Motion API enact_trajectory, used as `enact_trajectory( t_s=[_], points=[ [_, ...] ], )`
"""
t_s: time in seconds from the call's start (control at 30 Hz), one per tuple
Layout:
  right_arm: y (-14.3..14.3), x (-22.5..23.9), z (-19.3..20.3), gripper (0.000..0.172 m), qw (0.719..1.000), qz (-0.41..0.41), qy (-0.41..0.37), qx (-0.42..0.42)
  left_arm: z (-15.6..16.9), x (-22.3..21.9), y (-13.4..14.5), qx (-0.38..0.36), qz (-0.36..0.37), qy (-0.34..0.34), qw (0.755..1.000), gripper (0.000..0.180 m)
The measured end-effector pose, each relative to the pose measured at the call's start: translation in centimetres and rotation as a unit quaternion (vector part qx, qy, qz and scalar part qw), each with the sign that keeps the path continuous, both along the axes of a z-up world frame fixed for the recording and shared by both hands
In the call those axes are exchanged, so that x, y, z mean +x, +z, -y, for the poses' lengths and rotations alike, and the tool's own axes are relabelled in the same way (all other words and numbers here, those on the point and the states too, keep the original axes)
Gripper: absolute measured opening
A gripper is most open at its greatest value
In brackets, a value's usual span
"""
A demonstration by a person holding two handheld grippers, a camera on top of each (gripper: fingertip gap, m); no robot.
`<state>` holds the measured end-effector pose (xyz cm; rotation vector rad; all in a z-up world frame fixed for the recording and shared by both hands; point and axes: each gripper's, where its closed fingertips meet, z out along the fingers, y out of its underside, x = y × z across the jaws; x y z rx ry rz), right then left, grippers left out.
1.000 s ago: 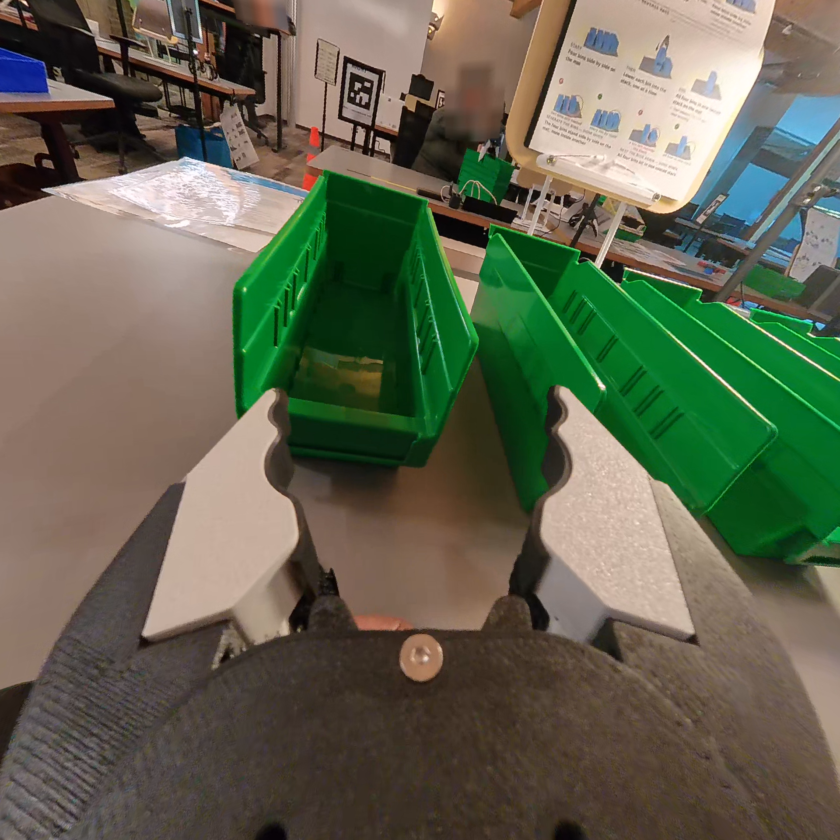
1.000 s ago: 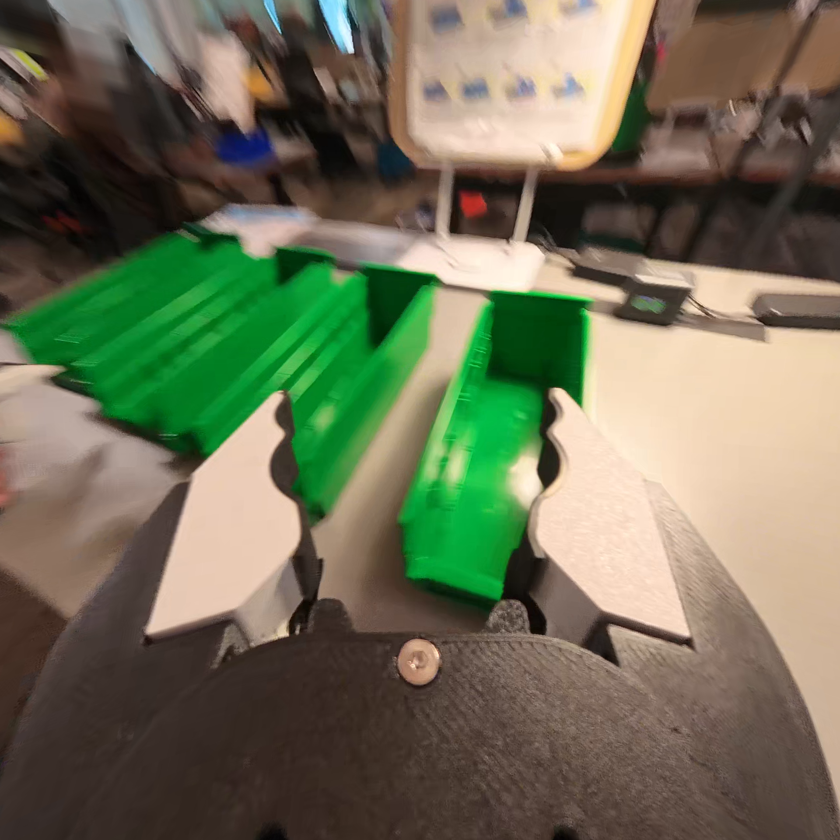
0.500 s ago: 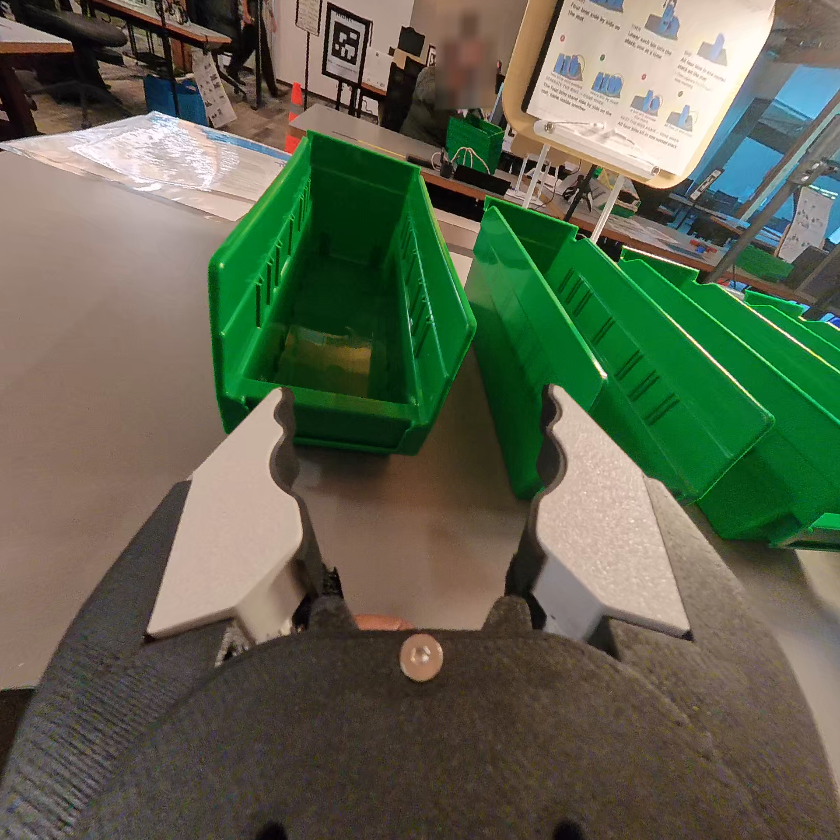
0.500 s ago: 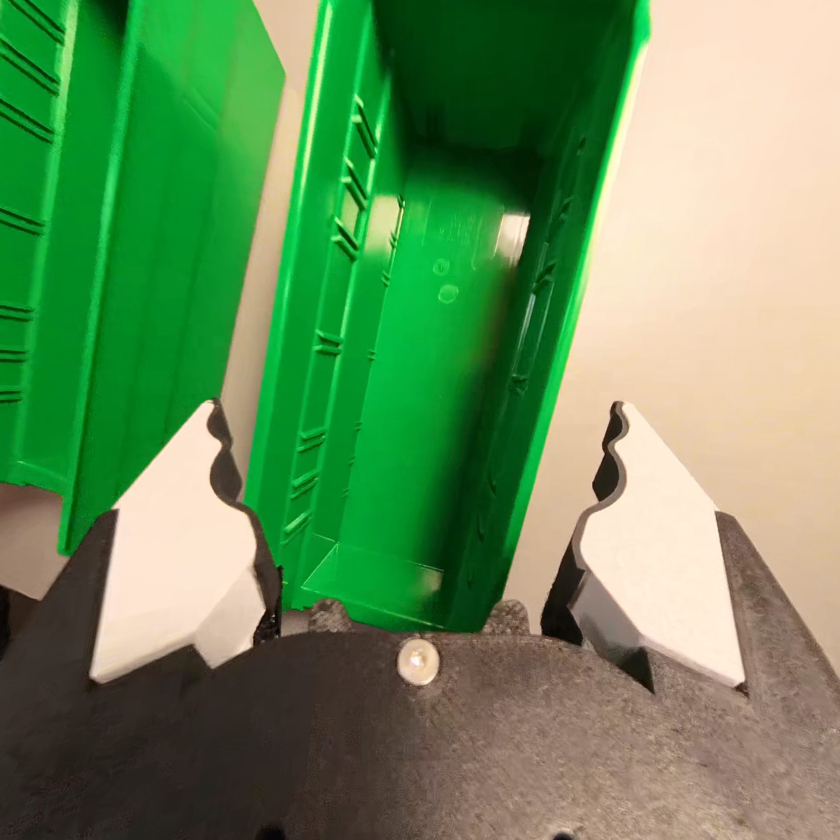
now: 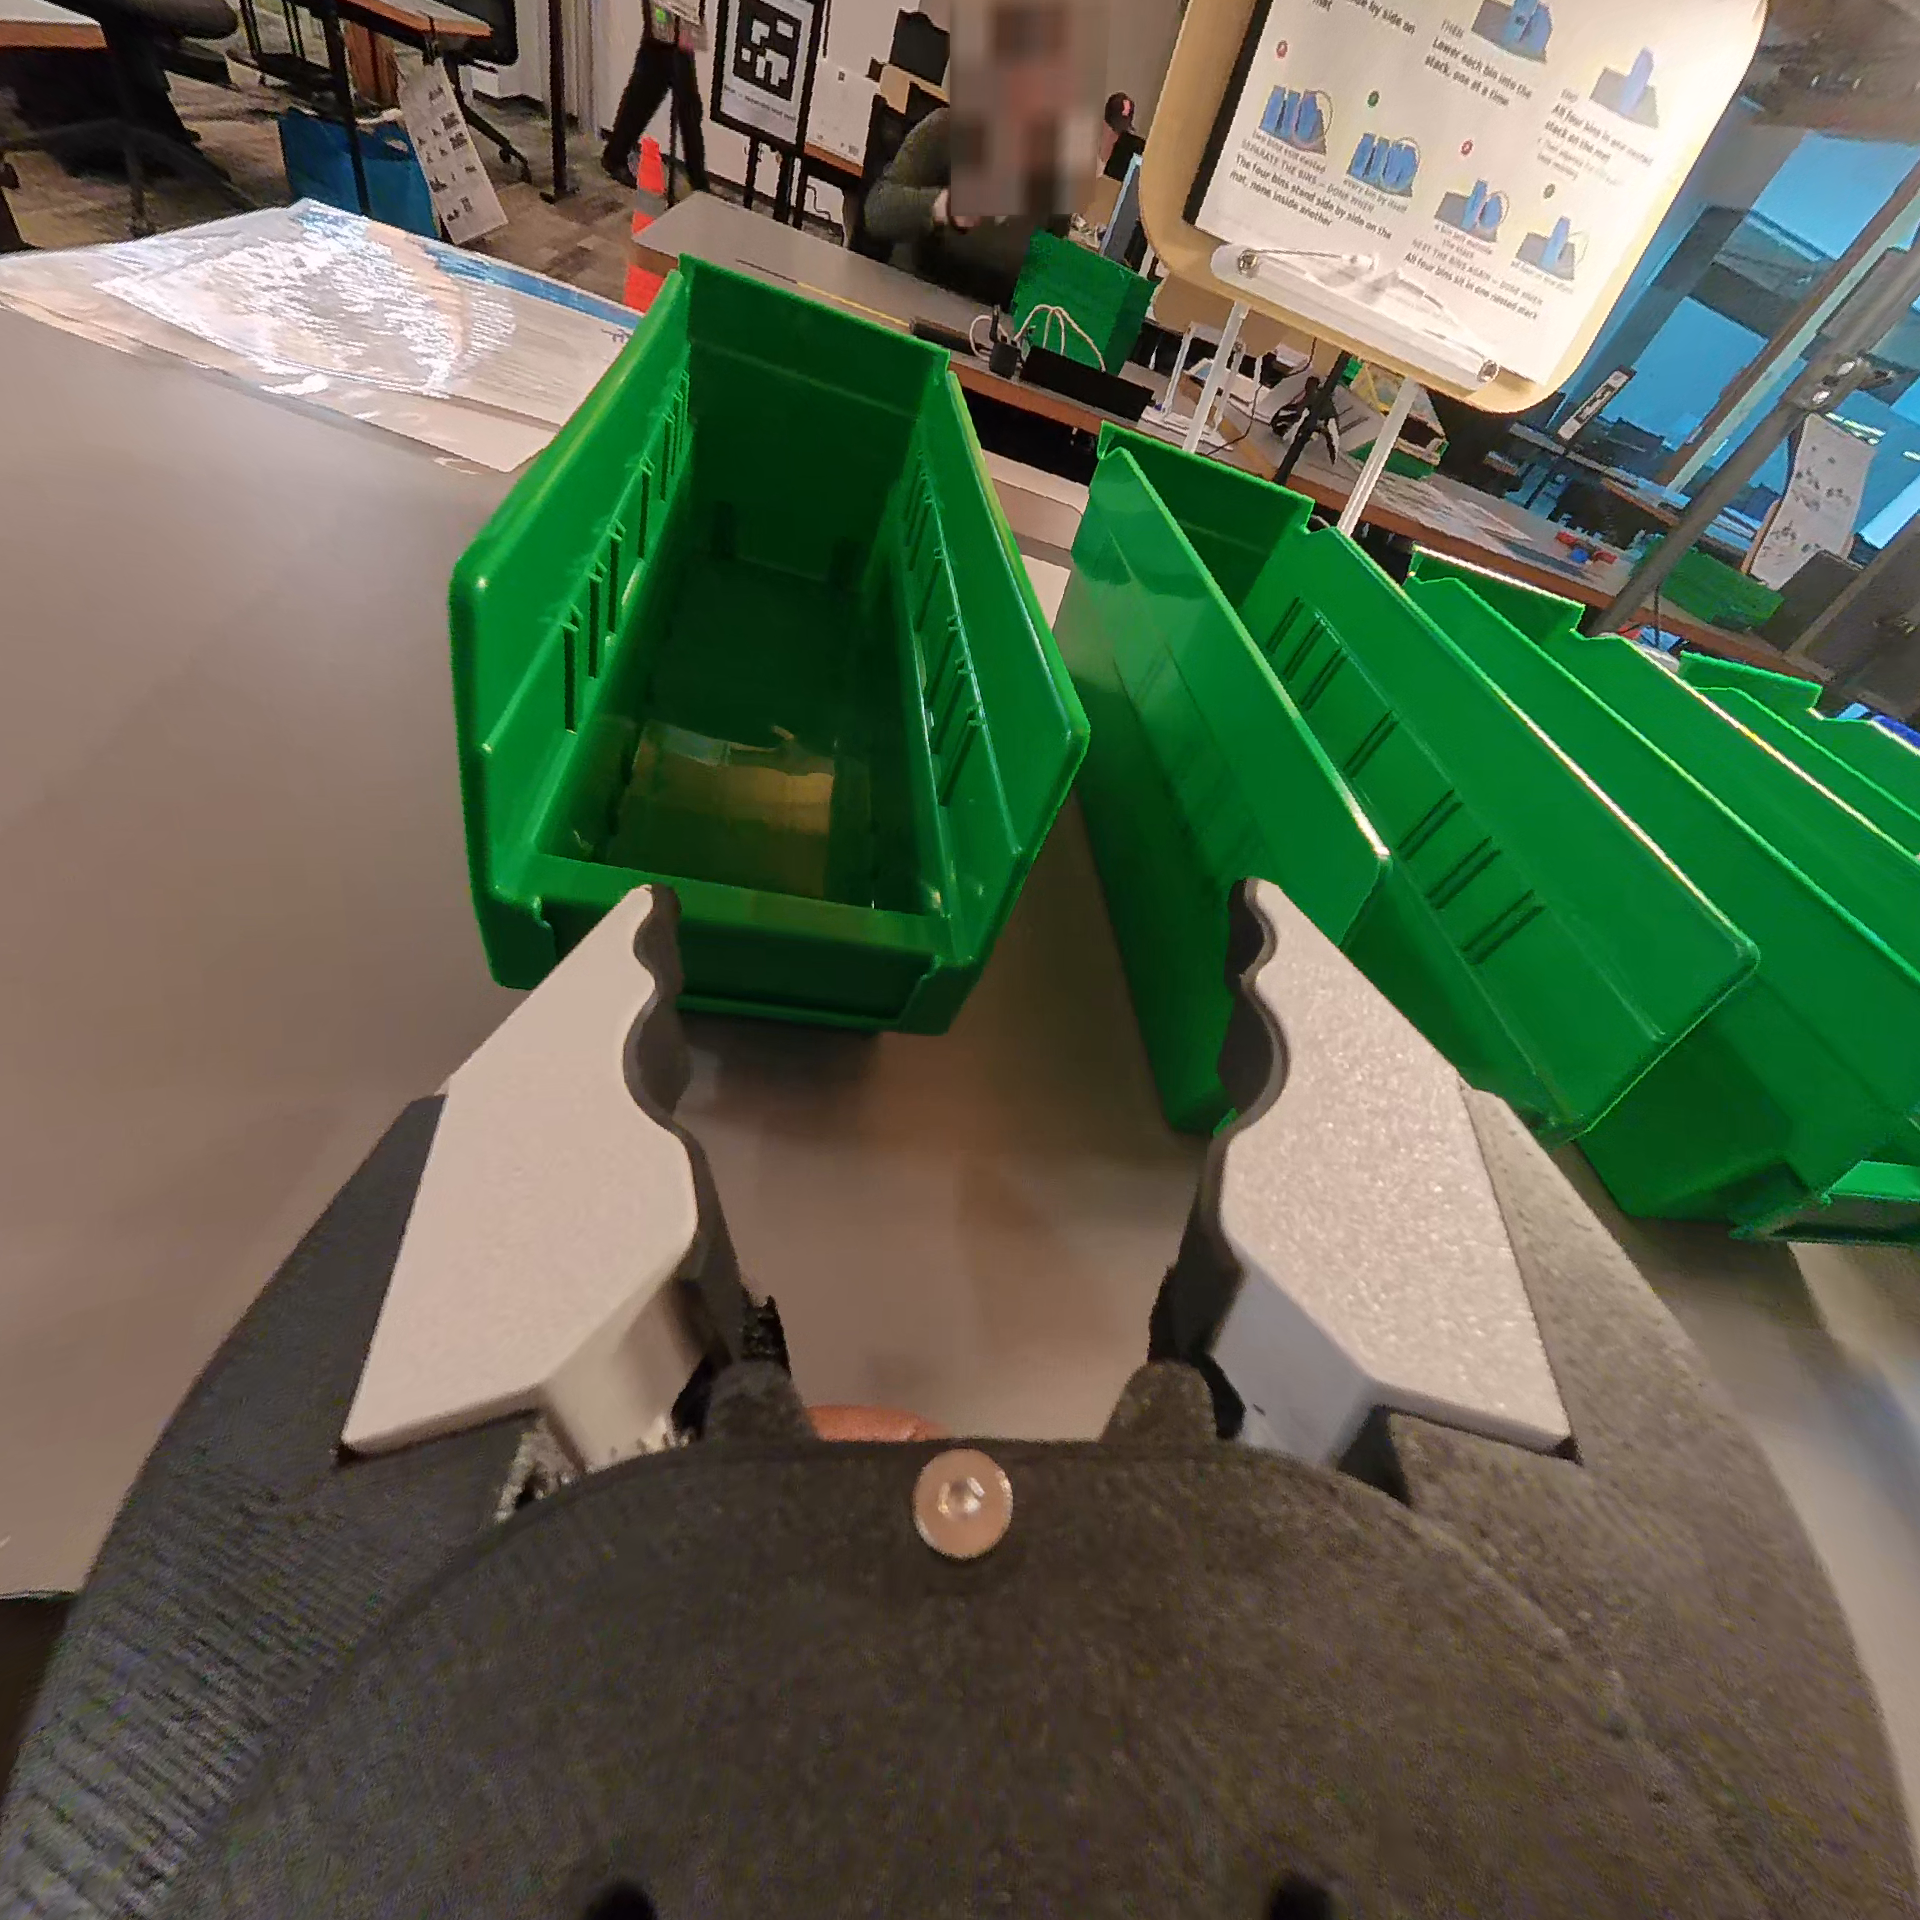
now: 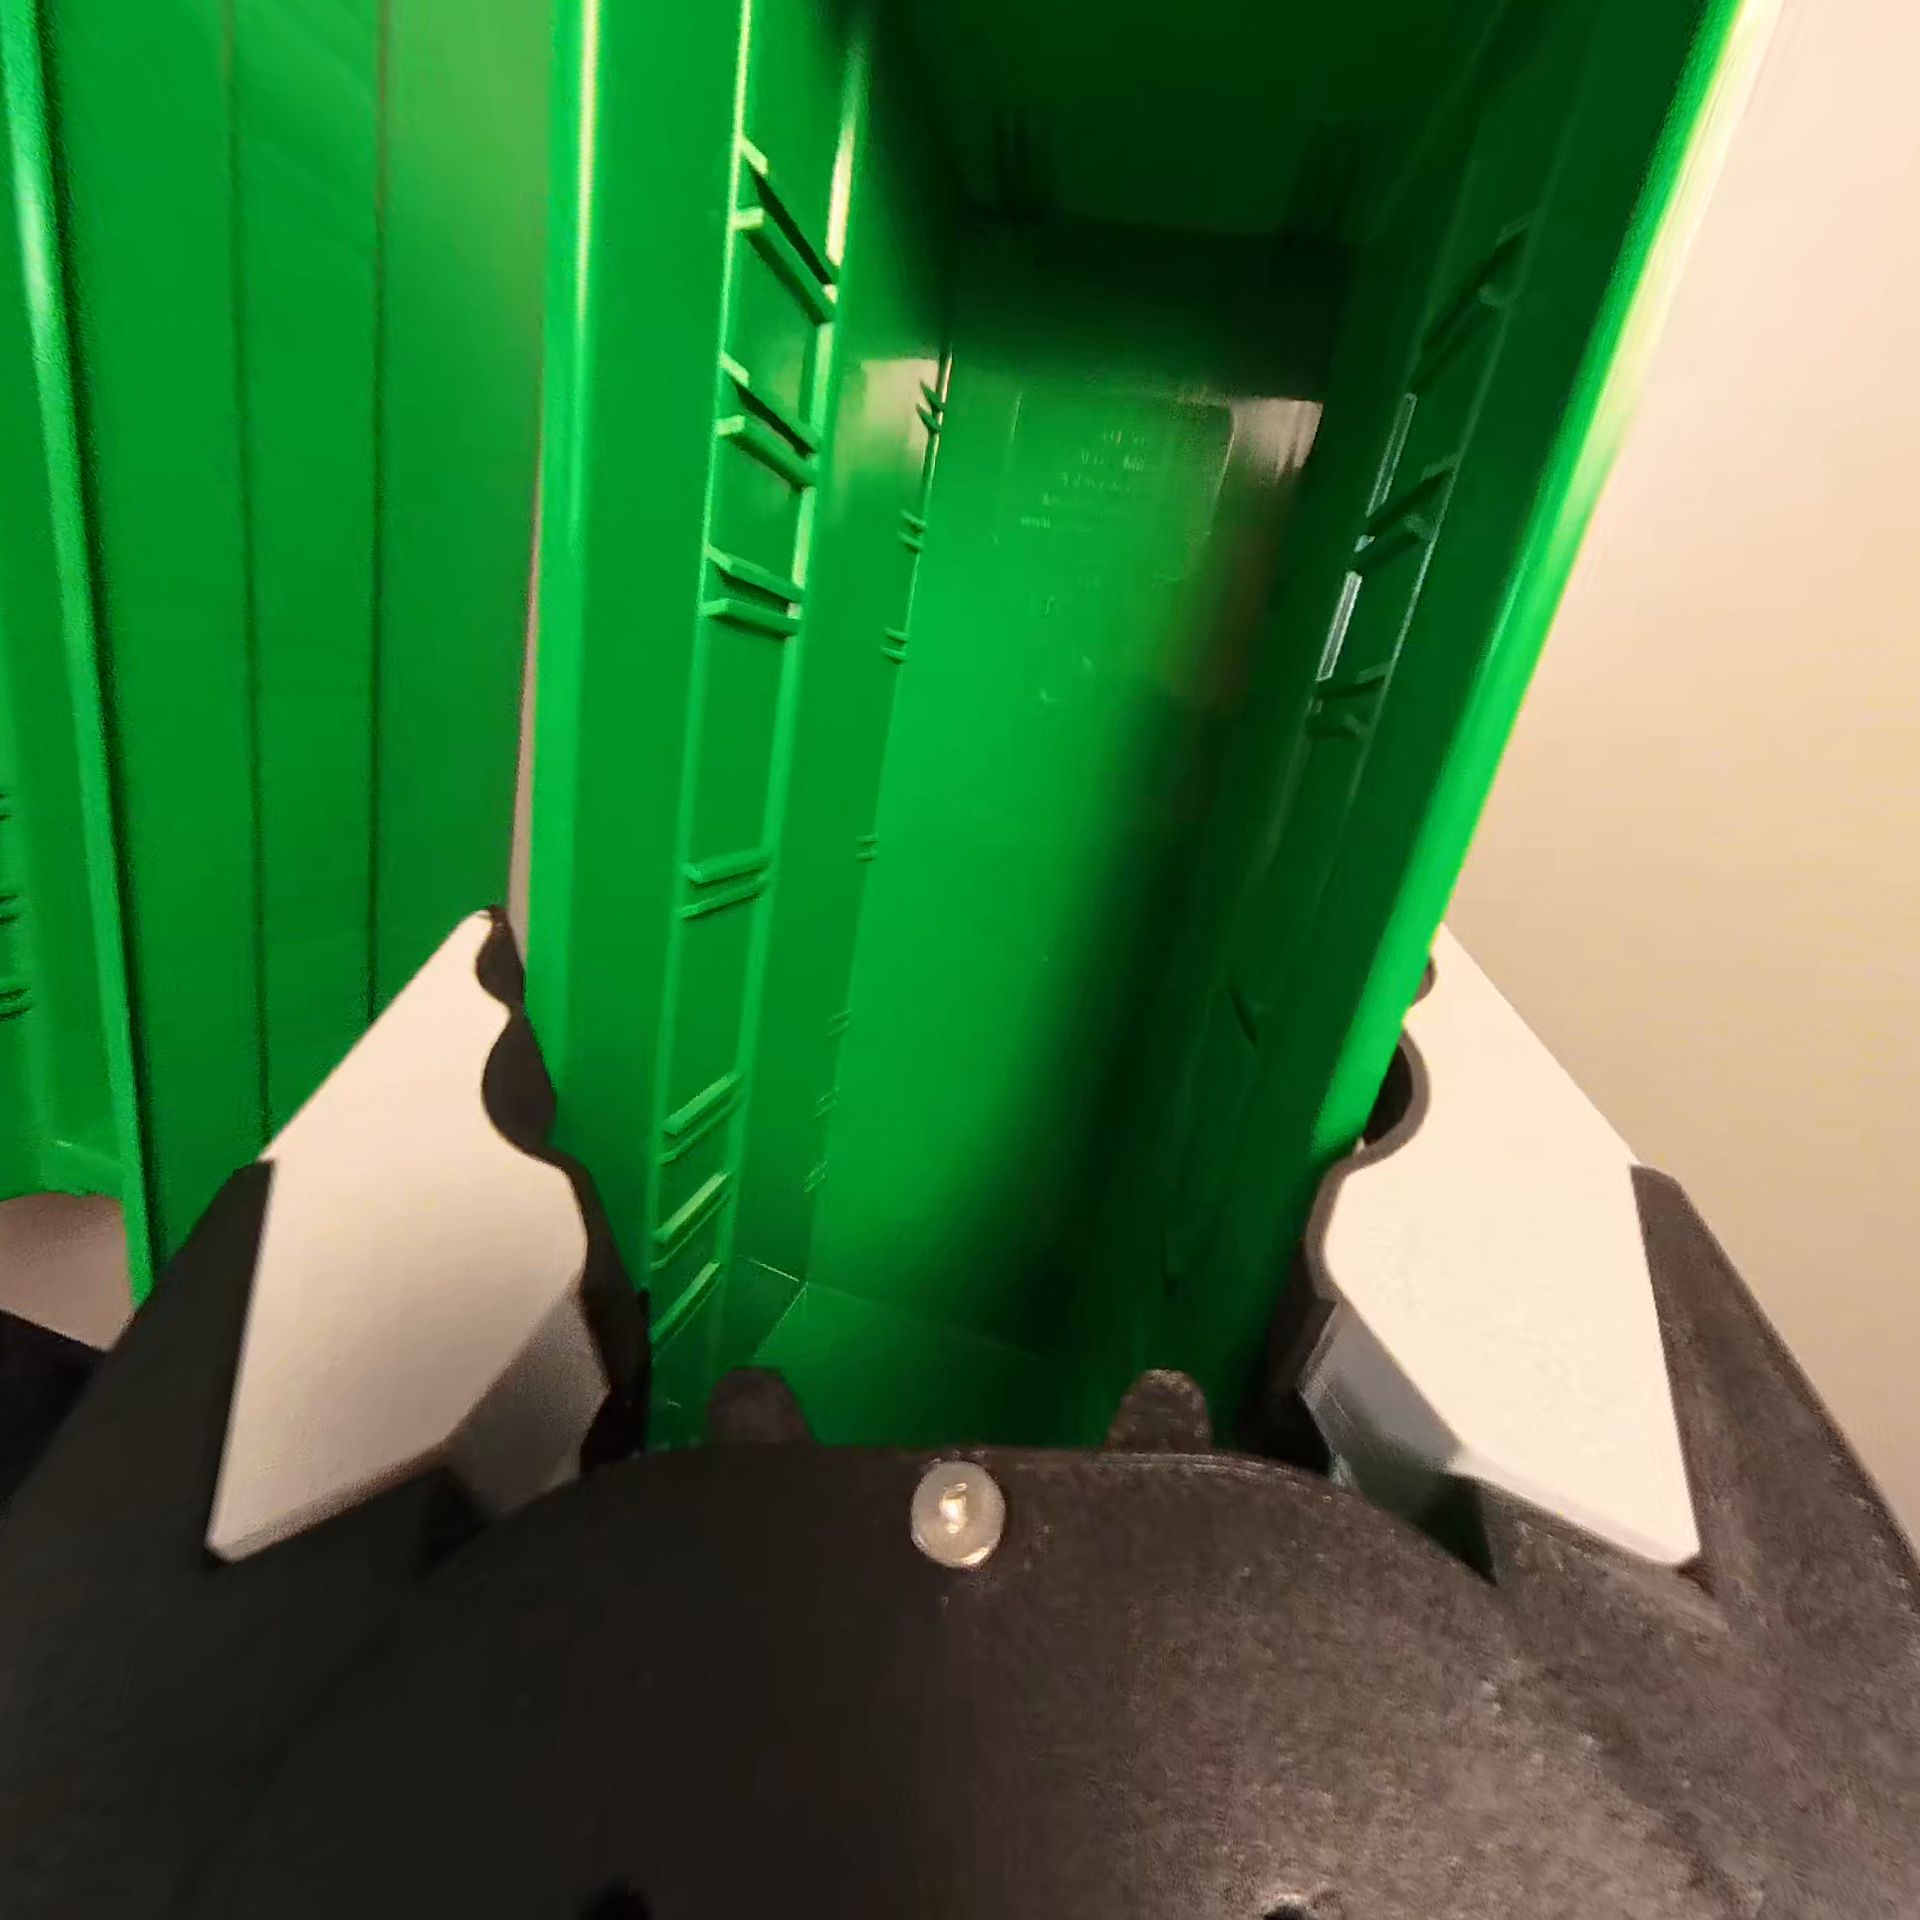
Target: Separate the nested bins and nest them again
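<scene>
Several green bins lie side by side on the grey table. In the left wrist view my left gripper is open and empty, just short of the leftmost bin's near end. A second bin lies right of it, with more bins beyond. In the right wrist view my right gripper is wide open and looks down into another green bin. Its fingers stand outside both long walls, close to them. I see no firm press.
A neighbouring green bin lies close on the left of the straddled one. An instruction board on a stand and a clear plastic sheet sit at the table's far side. A person sits at a desk behind.
My right gripper opened wider, tipped downward and came down over the rightmost bin, which now stands between its fingers. My left gripper moved closer to the leftmost bin's near end.
</scene>
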<state>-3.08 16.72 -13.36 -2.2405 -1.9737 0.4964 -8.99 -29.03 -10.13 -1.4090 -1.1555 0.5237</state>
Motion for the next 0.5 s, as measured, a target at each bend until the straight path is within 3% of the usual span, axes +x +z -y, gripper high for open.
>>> enact_trajectory(
  t_s=[0.23, 0.5],
  points=[
    [1.6, 0.1, 0.6, 0.154, 1.000, -0.019, 0.012, 0.016, 0.0, 0.1, 0.1, -0.001, -0.004, 0.001, 1.000, 0.102],
    [0.7, 0.4, 0.4, 0.159, 0.999, 0.004, 0.018, 0.050, 0.0, 0.0, 0.1, -0.001, -0.004, 0.001, 1.000, 0.101]
  ],
)
